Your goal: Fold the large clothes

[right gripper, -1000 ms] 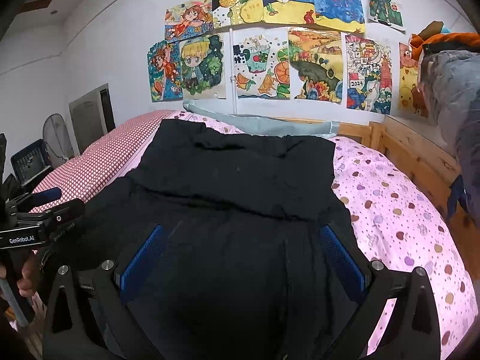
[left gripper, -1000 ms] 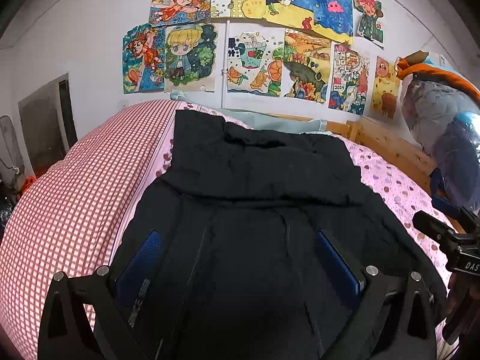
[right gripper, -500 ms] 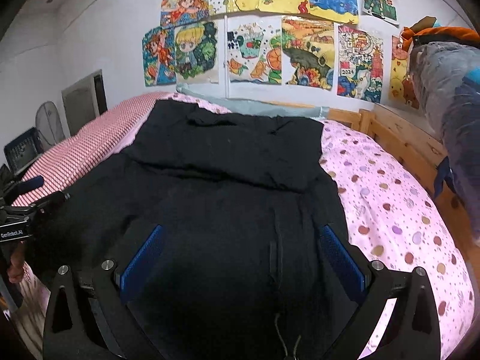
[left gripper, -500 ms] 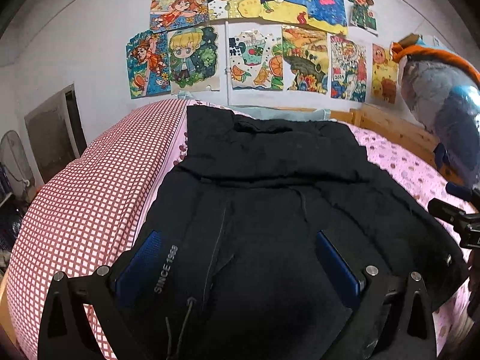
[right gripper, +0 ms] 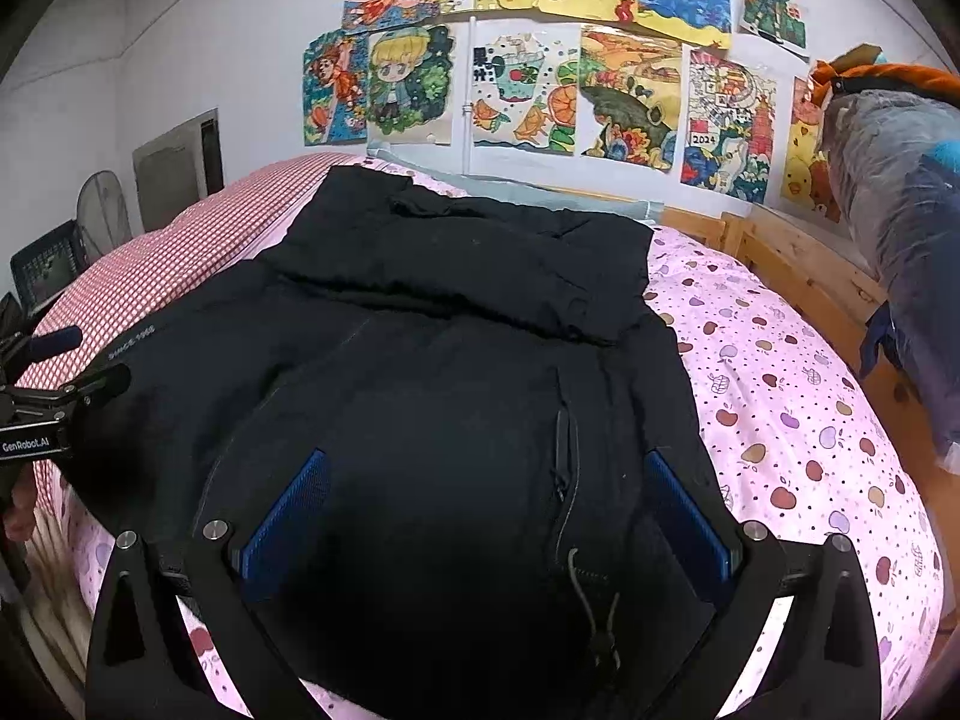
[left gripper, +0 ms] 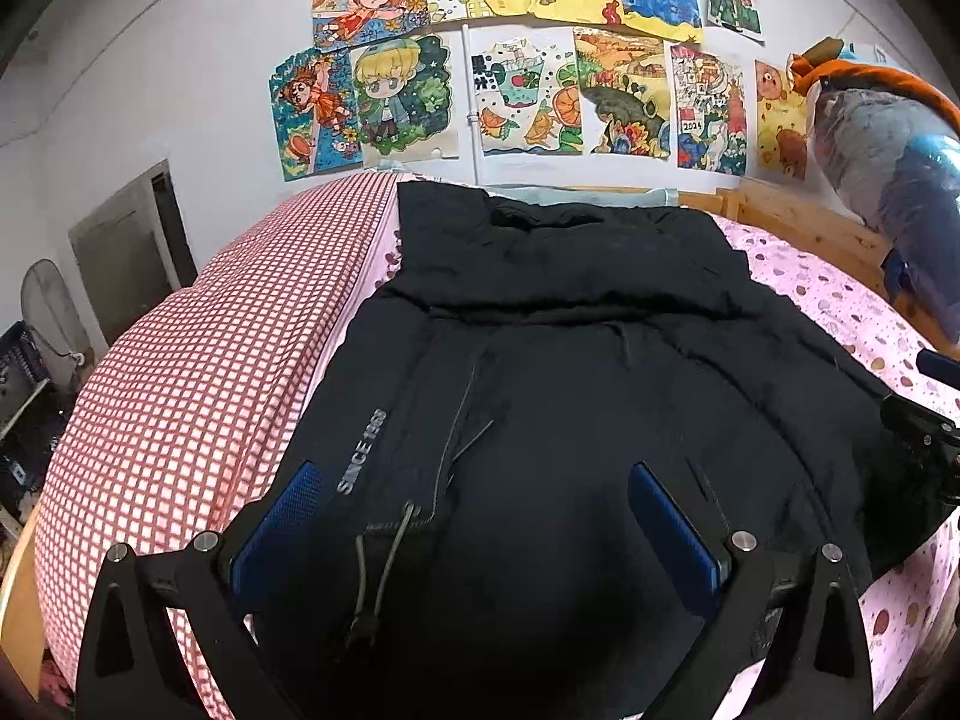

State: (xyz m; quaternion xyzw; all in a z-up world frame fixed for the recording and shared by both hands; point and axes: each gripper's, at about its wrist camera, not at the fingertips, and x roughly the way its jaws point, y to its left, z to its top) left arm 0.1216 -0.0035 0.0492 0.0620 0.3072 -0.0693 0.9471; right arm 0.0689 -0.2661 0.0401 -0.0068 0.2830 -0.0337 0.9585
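A large black padded jacket [left gripper: 570,396] lies spread on the bed, its top part folded down across the far half. White "SINCE 1968" lettering [left gripper: 362,451] and a drawcord [left gripper: 384,564] show near the hem. My left gripper [left gripper: 474,510] hovers open over the near left hem, with cloth below its blue pads [left gripper: 282,522]. In the right wrist view the same jacket [right gripper: 456,360] fills the middle, and my right gripper [right gripper: 489,504] hangs open above the near right hem by a pocket zip [right gripper: 561,480]. Neither holds cloth.
A red-checked quilt [left gripper: 198,372] covers the bed's left side and a pink fruit-print sheet [right gripper: 798,420] the right. A wooden bed frame [right gripper: 798,264] and bagged bedding [right gripper: 900,222] stand at the right. Drawings [left gripper: 522,96] cover the wall. A fan [right gripper: 102,216] stands at the left.
Both grippers have drawn back toward the near hem, so the lettering, drawcords and pocket zip have come into view. The jacket itself has not visibly moved.
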